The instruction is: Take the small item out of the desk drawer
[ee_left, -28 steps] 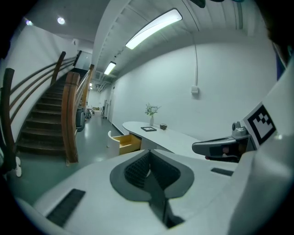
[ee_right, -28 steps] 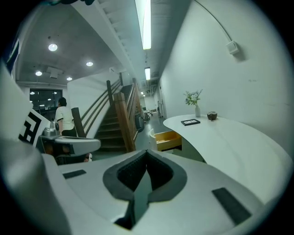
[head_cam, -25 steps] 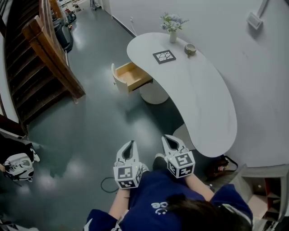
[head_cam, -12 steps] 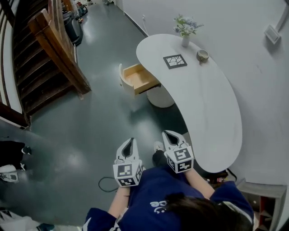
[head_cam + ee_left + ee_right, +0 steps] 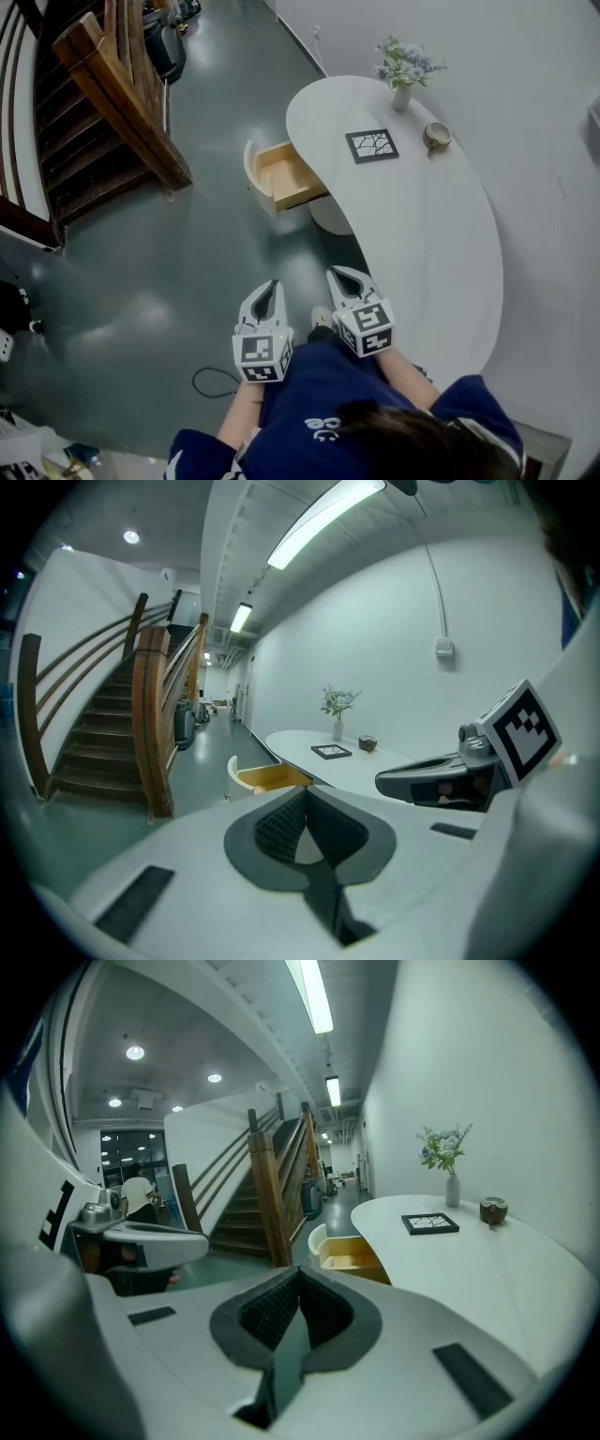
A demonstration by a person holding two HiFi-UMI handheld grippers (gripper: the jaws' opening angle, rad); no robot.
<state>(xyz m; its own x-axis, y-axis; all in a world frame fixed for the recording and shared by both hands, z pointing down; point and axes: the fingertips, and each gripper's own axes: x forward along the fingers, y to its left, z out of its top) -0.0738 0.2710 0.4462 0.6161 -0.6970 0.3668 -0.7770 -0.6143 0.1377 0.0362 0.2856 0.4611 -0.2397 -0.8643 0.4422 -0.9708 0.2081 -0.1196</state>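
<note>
The desk drawer (image 5: 286, 175) stands pulled out from the left side of the curved white desk (image 5: 422, 253), showing a bare wooden inside; no small item can be made out in it from here. Both grippers are held close to the person's body, well short of the drawer. My left gripper (image 5: 271, 284) is shut with nothing between its pads. My right gripper (image 5: 339, 274) is shut and empty too. The drawer (image 5: 267, 777) lies ahead in the left gripper view, beyond the closed left gripper (image 5: 305, 791). The right gripper view shows the drawer (image 5: 352, 1252) past the closed right gripper (image 5: 298, 1274).
On the desk top lie a black-framed picture (image 5: 372, 145), a small bowl (image 5: 436, 136) and a vase of flowers (image 5: 405, 70). A wooden staircase (image 5: 103, 103) rises at the left. A round pedestal (image 5: 330, 216) stands under the desk. A cable loop (image 5: 211, 380) lies on the dark floor.
The head view has shifted, so desk and drawer sit further right and lower in the picture. Both grippers keep the same shut pose in front of the body.
</note>
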